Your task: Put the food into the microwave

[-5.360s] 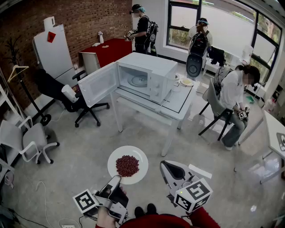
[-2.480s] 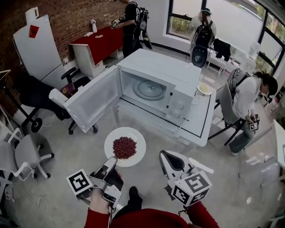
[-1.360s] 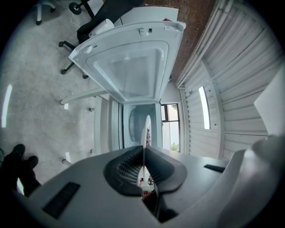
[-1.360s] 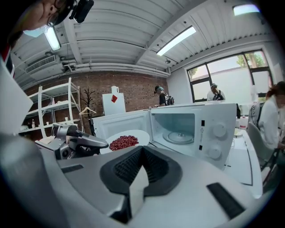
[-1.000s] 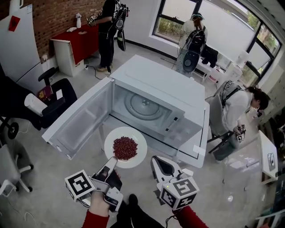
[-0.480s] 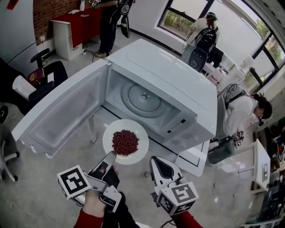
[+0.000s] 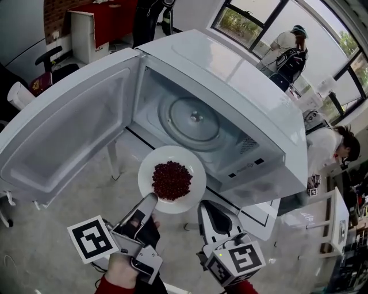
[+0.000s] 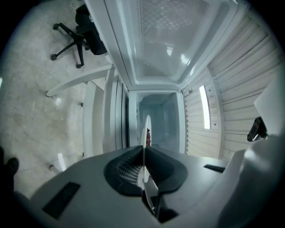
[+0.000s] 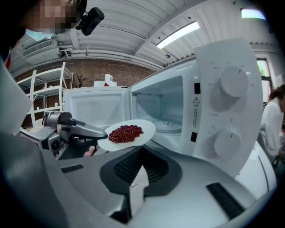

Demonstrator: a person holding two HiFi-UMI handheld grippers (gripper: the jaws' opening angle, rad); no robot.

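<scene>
A white plate (image 7: 172, 179) carries a heap of red beans (image 7: 171, 180). My left gripper (image 7: 150, 199) is shut on the plate's near rim and holds it level, just in front of the open microwave (image 7: 230, 86). The microwave's door (image 7: 63, 132) stands swung out to the left, and the glass turntable (image 7: 192, 120) inside is bare. In the left gripper view the plate (image 8: 145, 133) shows edge-on between the jaws. My right gripper (image 7: 208, 213) hangs shut and holds nothing, beside and below the plate. From the right gripper view the plate (image 9: 127, 133) sits before the cavity.
The microwave's control panel with two knobs (image 9: 227, 111) is to the right of the opening. The white table (image 7: 261, 215) under it juts out at the lower right. A person sits at the right (image 7: 339, 152), another stands by the window (image 7: 290, 49). A red-covered table (image 7: 109, 17) stands far left.
Both grippers and the plate have moved closer to the microwave, which now fills more of the head view. The plate now sits at the lower edge of the opening.
</scene>
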